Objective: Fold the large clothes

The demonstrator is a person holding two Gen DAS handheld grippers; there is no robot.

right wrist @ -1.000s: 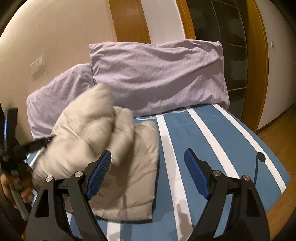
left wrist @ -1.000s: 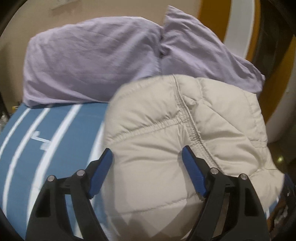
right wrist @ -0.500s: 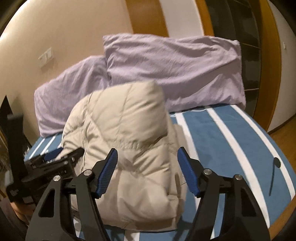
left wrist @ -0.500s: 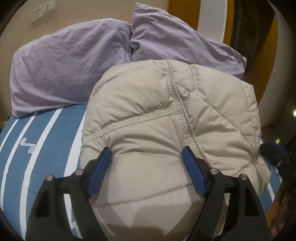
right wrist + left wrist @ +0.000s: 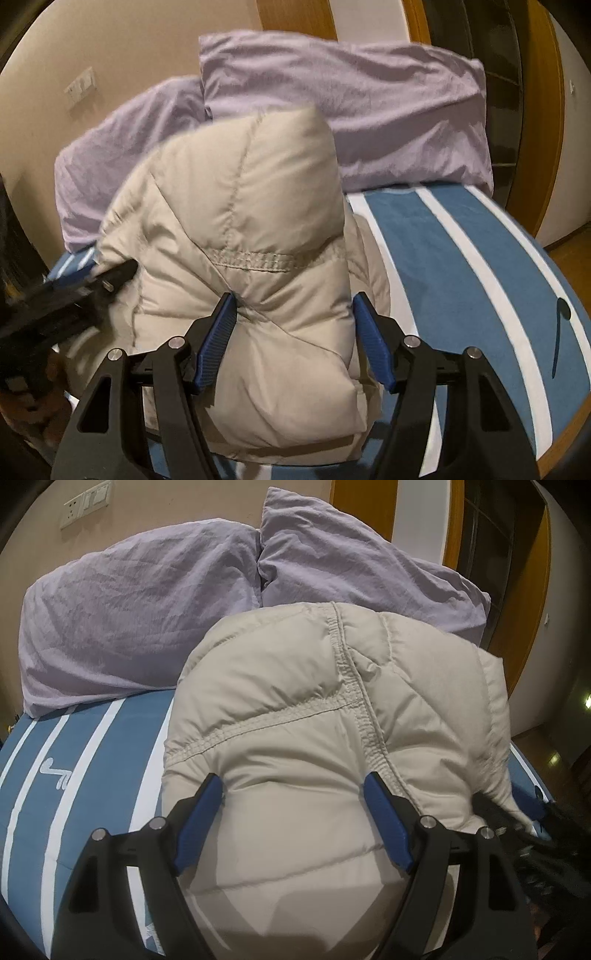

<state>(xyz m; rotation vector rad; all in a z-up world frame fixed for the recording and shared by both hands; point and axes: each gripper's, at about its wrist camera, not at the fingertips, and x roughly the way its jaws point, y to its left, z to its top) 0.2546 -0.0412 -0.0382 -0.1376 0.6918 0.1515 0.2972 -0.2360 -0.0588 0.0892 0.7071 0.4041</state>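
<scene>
Where the left wrist view looks across the bed [image 5: 92, 746], blue cover with white stripes, a small white mark shows, unreadable. Two lilac pillows [image 5: 140, 605] lean on the beige wall at the far end; one switch plate [image 5: 86, 504] above. The left gripper [image 5: 291, 808] clamps the one beige puffer jacket [image 5: 295, 716], bundled near.

Right wrist view: the right gripper [image 5: 291, 328] pinches a jacket fold [image 5: 258, 221], left of the stripes; wood-framed doorway [image 5: 539, 110] far right.

The puffy jacket [image 5: 317, 738] hides the bedspread [image 5: 92, 760] beneath it.
</scene>
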